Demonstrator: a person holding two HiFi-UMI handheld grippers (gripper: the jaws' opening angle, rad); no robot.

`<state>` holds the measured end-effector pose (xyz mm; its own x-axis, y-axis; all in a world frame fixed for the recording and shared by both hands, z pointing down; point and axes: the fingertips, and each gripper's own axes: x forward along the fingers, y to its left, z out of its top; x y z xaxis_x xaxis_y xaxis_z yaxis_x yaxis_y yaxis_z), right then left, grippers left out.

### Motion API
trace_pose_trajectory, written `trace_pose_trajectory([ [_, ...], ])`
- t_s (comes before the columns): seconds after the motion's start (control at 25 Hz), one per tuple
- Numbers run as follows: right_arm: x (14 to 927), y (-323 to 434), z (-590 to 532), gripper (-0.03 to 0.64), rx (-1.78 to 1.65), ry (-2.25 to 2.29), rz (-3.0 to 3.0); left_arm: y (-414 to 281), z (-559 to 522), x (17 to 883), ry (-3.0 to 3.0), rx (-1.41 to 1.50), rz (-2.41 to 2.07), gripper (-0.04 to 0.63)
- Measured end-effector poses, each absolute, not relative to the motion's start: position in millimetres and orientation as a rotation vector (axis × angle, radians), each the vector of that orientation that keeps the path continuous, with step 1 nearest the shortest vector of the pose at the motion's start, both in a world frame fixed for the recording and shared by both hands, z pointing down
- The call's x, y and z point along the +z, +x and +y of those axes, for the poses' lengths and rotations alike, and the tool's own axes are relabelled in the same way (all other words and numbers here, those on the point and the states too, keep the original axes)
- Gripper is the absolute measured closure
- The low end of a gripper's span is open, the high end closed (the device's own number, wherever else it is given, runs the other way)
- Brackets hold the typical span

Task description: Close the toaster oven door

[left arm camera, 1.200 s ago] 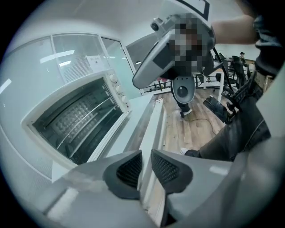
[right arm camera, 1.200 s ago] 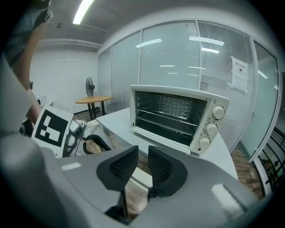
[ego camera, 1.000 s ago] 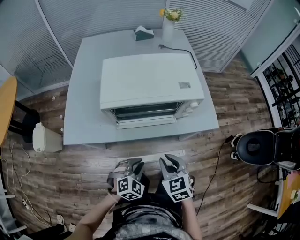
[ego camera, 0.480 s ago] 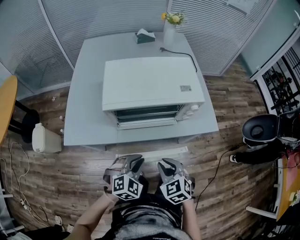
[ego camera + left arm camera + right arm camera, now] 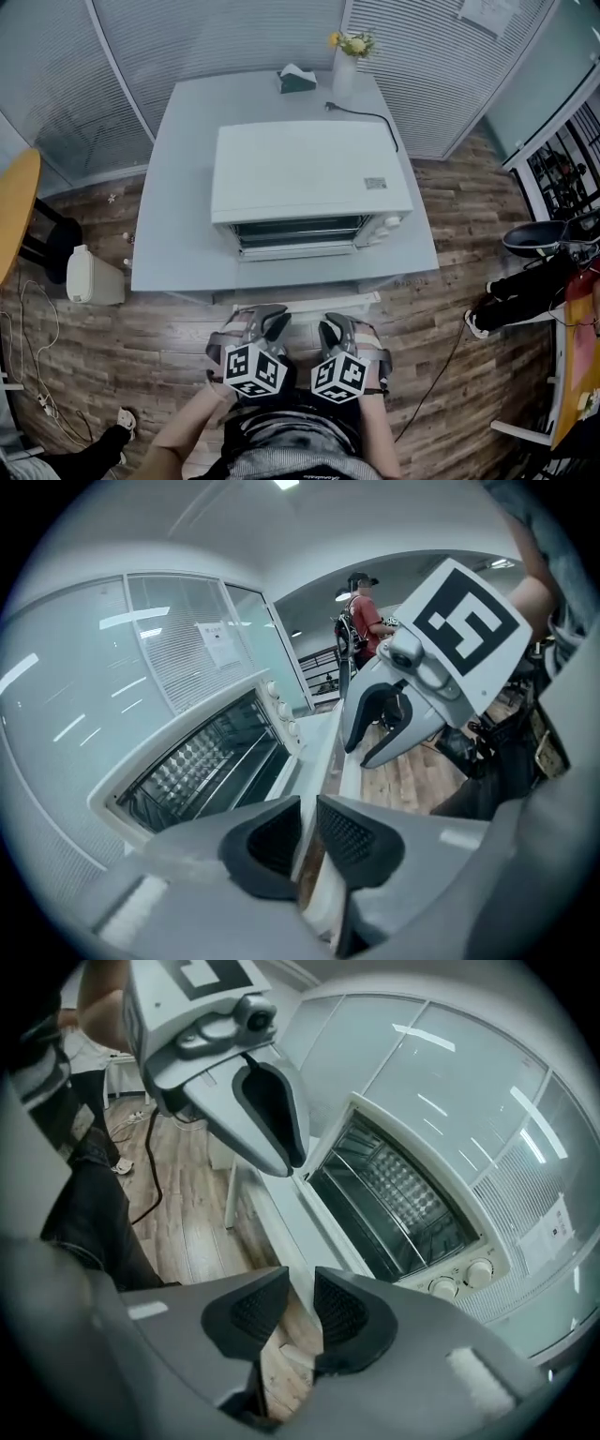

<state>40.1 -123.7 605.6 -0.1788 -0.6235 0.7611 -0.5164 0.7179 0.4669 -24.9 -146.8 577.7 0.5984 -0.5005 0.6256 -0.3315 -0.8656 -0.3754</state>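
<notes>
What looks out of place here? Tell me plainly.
The toaster oven has its door hanging open, folded down at the front. A power cord lies loose on the table behind it, plug unconnected. Nothing spilled.

Toaster oven [image 5: 309, 173] centre on table [image 5: 173, 202]; vase [image 5: 344, 77], tissue box [image 5: 297, 81] behind.

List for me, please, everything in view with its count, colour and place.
table: 1, grey, centre
oven: 1, white, on table
door: 1, white, open at oven's front
tissue box: 1, green, table's far edge
vase: 1, white, yellow flowers, beside tissue box
cord: 1, black, behind oven
bin: 1, white, floor left
round table: 1, yellow, far left
left gripper: 1, grey, bottom centre; jaws have just been closing, narrowly apart, empty
right gripper: 1, grey, beside it; jaws narrowly apart, empty
</notes>
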Motion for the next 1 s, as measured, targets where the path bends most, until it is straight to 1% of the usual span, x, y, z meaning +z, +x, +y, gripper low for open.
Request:
trace_pose_trajectory([
  [0.2, 597, 40, -127, 0.535, -0.133, 0.912, -1.857, -28, -147, 566, -2.649, -1.074, 0.751, 0.530],
  [0.28, 593, 40, -130, 0.534, -0.138, 0.917, -1.868, -31, -143, 561, -2.662, -1.068, 0.747, 0.483],
  [0.32, 590, 40, -131, 0.534, -0.138, 0.922, -1.875, -32, -140, 560, -2.667, -1.073, 0.734, 0.477],
  [0.68, 579, 40, -139, 0.534, -0.121, 0.959, -1.914, -37, -135, 587, -2.487, -1.292, 0.567, 0.477],
  [0.76, 576, 40, -141, 0.534, -0.115, 0.965, -1.927, -37, -138, 588, -2.464, -1.301, 0.570, 0.484],
  [0.84, 572, 40, -143, 0.532, -0.109, 0.971, -1.939, -38, -141, 585, -2.467, -1.293, 0.582, 0.508],
  [1.0, 563, 41, -150, 0.531, -0.097, 1.000, -1.974, -38, -148, 576, -2.510, -1.262, 0.598, 0.508],
])
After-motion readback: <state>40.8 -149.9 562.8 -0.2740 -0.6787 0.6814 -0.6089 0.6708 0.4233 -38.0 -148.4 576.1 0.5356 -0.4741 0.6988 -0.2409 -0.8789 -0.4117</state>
